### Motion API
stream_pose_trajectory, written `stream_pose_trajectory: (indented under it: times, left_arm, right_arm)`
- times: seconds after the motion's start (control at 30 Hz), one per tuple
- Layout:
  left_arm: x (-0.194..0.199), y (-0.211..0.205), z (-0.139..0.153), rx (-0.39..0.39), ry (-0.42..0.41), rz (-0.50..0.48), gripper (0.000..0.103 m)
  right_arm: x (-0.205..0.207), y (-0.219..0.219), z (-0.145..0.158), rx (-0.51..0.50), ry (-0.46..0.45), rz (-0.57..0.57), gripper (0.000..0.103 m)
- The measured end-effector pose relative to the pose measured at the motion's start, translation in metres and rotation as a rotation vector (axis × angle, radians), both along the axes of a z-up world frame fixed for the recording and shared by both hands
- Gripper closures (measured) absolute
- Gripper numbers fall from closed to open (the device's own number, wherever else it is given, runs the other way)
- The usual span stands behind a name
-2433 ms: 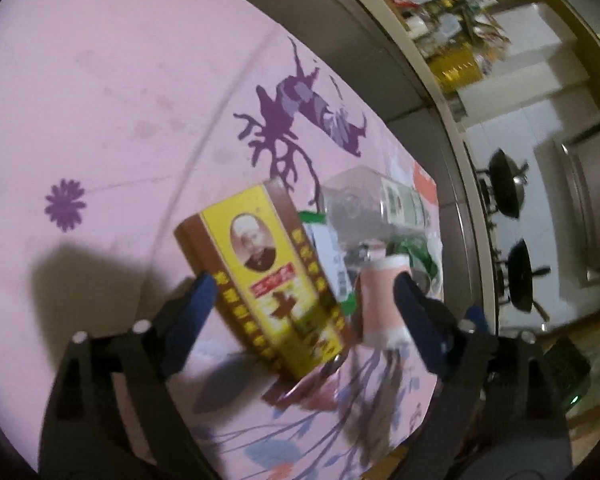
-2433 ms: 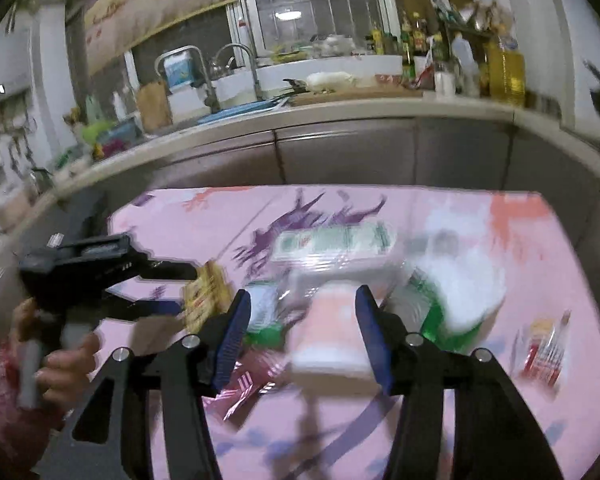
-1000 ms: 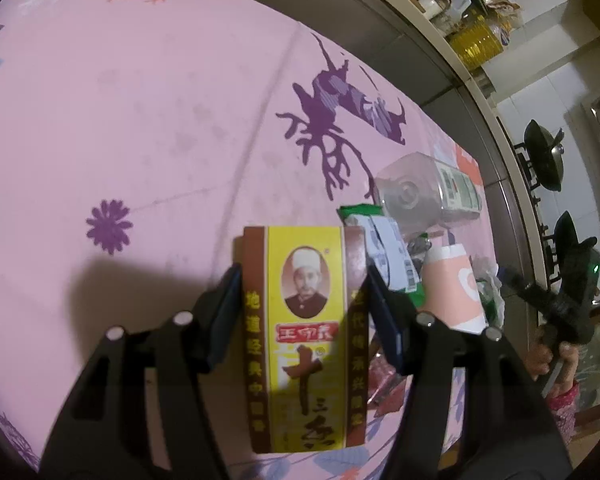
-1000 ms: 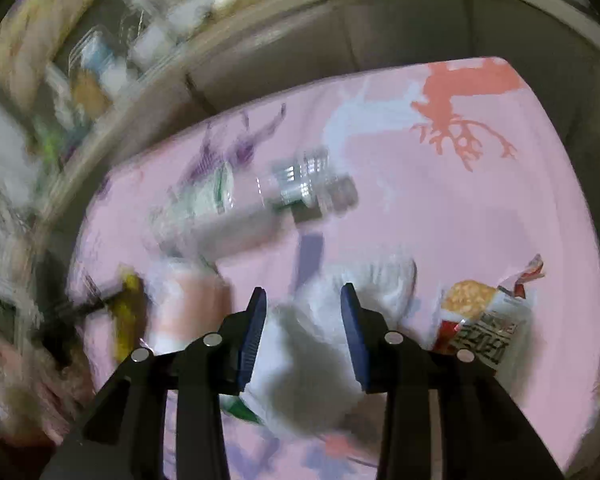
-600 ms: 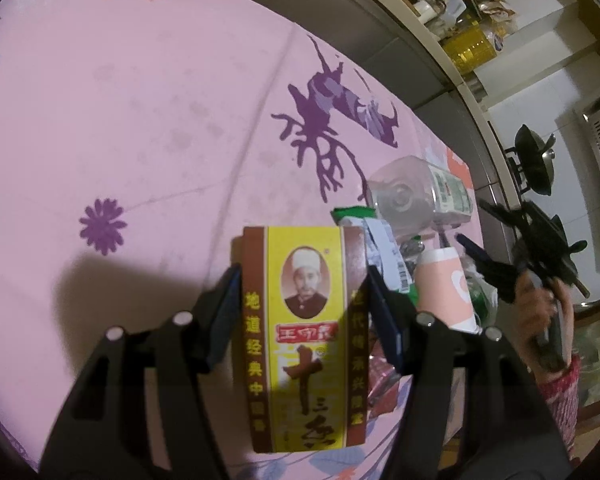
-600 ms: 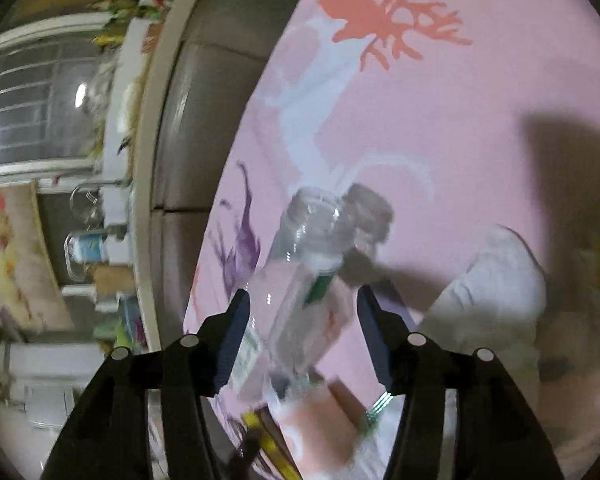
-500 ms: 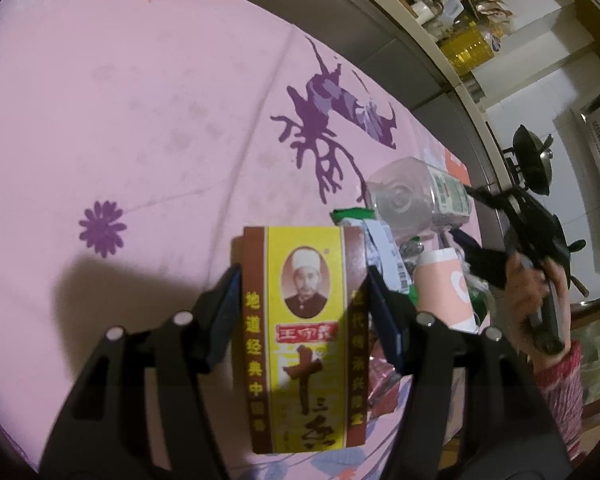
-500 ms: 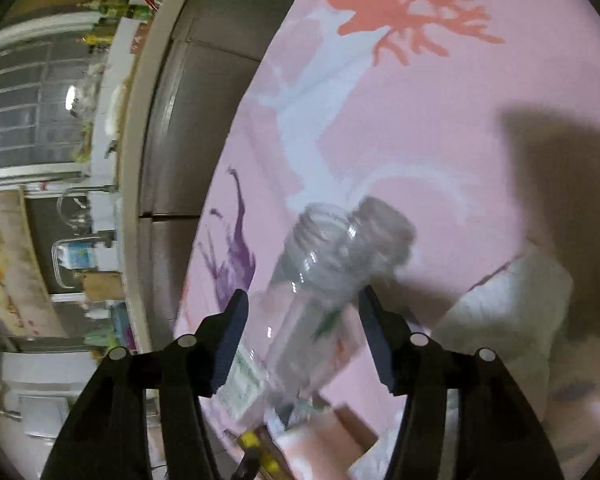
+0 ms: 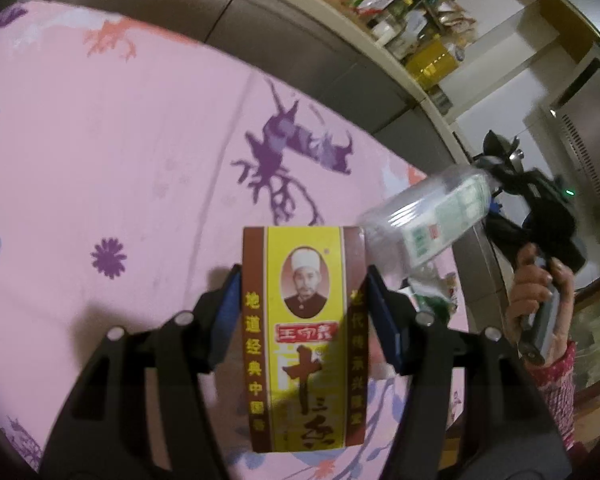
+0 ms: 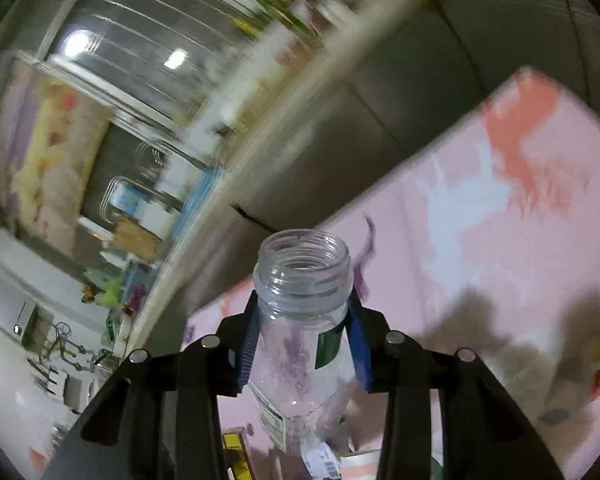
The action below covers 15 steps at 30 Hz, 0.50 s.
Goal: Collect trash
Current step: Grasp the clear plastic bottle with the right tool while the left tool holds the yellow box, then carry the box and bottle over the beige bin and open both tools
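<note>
I had lifted the clear plastic bottle (image 10: 300, 340) off the pink tablecloth (image 9: 120, 160); my right gripper's (image 10: 302, 344) jaws, just closing, clenched it, while the left gripper (image 9: 304, 308) grasped the yellow box (image 9: 304, 340).

1. Between the blue pads of the black left gripper (image 9: 304, 300): a box (image 9: 305, 336) with a yellow face, brown side bands, yellow and brown characters, a red name strip and an oval portrait
2. Beneath it: a pink tablecloth (image 9: 140, 160) printed with purple branches, a purple flower and coral sprigs
3. Between the blue pads of the black right gripper (image 10: 303, 344): a clear bottle (image 10: 300, 320) with a green and white label
4. Behind the right gripper: a sleeve (image 9: 556, 396), red with a pale pattern
</note>
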<state>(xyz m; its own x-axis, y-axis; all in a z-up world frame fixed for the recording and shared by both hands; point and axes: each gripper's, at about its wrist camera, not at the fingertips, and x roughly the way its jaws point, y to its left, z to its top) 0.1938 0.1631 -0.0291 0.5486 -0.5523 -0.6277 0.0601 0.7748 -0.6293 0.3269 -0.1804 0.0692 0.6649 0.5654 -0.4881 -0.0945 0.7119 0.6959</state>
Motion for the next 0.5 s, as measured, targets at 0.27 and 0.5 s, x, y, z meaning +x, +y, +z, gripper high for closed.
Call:
stream_pose_trajectory:
  times: [0.27, 0.5]
  left_arm:
    - [-0.003, -0.030, 0.049, 0.008, -0.077, -0.044, 0.045]
    - [0.004, -0.149, 0.085, 0.044, -0.129, -0.247, 0.045]
  right_arm:
    - [-0.069, -0.062, 0.064, -0.100, -0.242, -0.120, 0.065]
    - [-0.140, -0.175, 0.073, -0.216, -0.299, -0.315, 0.065]
